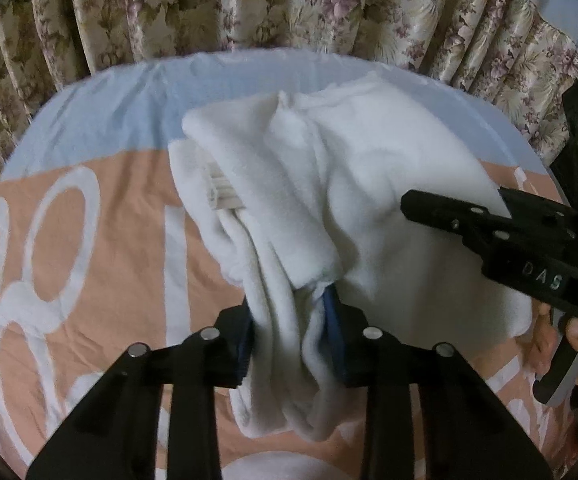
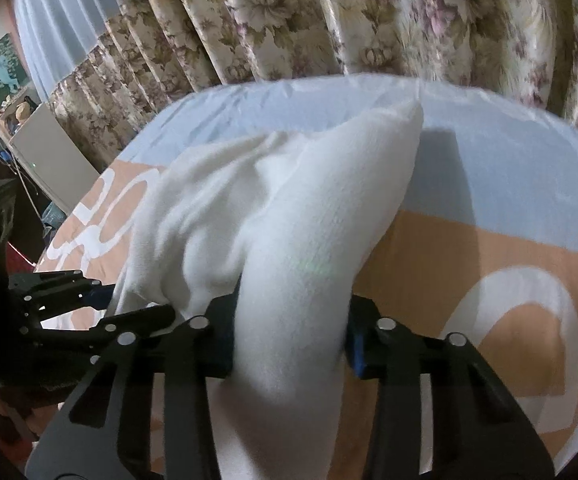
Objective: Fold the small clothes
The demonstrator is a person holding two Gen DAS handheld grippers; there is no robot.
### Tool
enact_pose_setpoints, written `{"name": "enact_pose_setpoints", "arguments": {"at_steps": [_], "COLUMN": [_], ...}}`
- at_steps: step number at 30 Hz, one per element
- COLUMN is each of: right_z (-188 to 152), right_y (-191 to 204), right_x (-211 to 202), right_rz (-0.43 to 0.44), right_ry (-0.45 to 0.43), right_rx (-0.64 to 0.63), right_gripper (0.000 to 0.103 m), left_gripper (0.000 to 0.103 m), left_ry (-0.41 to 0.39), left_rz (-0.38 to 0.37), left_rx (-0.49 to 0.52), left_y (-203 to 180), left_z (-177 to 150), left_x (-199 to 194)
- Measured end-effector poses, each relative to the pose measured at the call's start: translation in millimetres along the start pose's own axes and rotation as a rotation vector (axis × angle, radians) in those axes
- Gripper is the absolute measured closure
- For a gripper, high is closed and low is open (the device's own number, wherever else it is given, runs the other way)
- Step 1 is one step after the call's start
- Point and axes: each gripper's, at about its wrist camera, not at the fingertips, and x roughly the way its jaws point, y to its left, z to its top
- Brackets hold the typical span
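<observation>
White garment (image 1: 329,168) — long axis toward curtain (image 1: 289,4) — between 2 clamped tools.

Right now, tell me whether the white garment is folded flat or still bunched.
Bunched, not folded flat: the white garment hangs in loose creases between the left gripper and right gripper, both clamped on it above the bedsheet.

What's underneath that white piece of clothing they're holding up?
Under the white garment lies a bedsheet, peach with white shapes and a pale blue band. Both the left gripper and right gripper clamp it. The sheet directly beneath is hidden.
</observation>
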Motion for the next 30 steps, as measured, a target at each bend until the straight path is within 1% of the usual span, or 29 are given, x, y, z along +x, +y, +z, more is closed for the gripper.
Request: {"name": "enact_pose_setpoints", "arguments": {"at_steps": [1, 4, 6, 8, 11, 15, 17, 19, 21, 22, 23, 24, 25, 26, 27, 28, 30], "right_z": [2.5, 10.4, 12.5, 11.9, 1.4, -35.2, -56.9, -83.6, -102.2, -109.9, -115.5, -123.8, -131.9, -136.9, -142.4, -145.2, -147.8], "right_y": [1.8, 7.5, 8.3, 6.6, 3.3, 0.5, -1.8, -10.5, -25.1, -34.0, -39.1, -49.9, -58.7, -67.9, -80.0, -84.8, -86.3], "right_x": [-4.3, -23.4, -38.8, -56.1, -86.8, -125.1, -139.2, -149.5, -145.3, -139.8, -136.4, -130.7, -128.9, -128.9, -129.9, -134.1, -148.8], "right_rz": [-0.003, -0.016, -0.019, -0.024, -0.033, -0.055, -0.076, -0.103, -0.119, -0.124, -0.125, -0.116, -0.099, -0.073, -0.042, -0.035, -0.028], "right_ry": [-0.014, -0.070, -0.105, -0.135, -0.165, -0.169, -0.157, -0.133, -0.089, -0.063, -0.050, -0.030, -0.026, -0.028, -0.022, -0.026, -0.055], "right_rx": [-0.008, -0.046, -0.058, -0.061, -0.069, -0.095, -0.105, -0.100, -0.072, -0.052, -0.038, -0.005, 0.033, 0.075, 0.142, 0.173, 0.197], "right_gripper": [0.064, 0.065, 0.065, 0.065, 0.065, 0.065, 0.065, 0.065, 0.064, 0.063, 0.062, 0.059, 0.055, 0.047, 0.042, 0.038, 0.038], "left_gripper": [0.079, 0.080, 0.080, 0.080, 0.080, 0.080, 0.079, 0.078, 0.076, 0.075, 0.065, 0.057, 0.038, 0.027, 0.026, 0.026, 0.026], "left_ry": [-0.018, -0.069, -0.089, -0.100, -0.099, -0.109, -0.093, -0.057, -0.018, -0.002, 0.007, 0.000, -0.013, -0.016, -0.013, -0.006, -0.001], "left_rz": [0.005, 0.022, 0.018, 0.011, -0.011, -0.025, -0.056, -0.076, -0.078, -0.072, -0.055, -0.037, -0.011, 0.005, 0.001, -0.025, -0.054], "left_rx": [0.004, 0.010, 0.020, 0.032, 0.048, 0.072, 0.072, 0.087, 0.097, 0.100, 0.104, 0.106, 0.103, 0.100, 0.086, 0.063, 0.020], "left_y": [-2.7, -12.8, -22.1, -32.7, -56.1, -96.4, -112.5, -130.6, -140.3, -142.9, -144.8, -143.8, -141.4, -137.8, -132.7, -126.7, -117.2], "left_z": [4.5, 18.6, 22.0, 19.2, 0.6, -40.6, -57.1, -76.1, -88.0, -93.0, -98.3, -102.7, -105.6, -107.5, -109.8, -111.1, -110.0], "left_x": [-7.1, -29.5, -41.3, -49.2, -59.5, -73.4, -72.4, -59.7, -41.6, -33.1, -25.4, -24.3, -22.9, -21.7, -21.2, -22.0, -30.0]}}
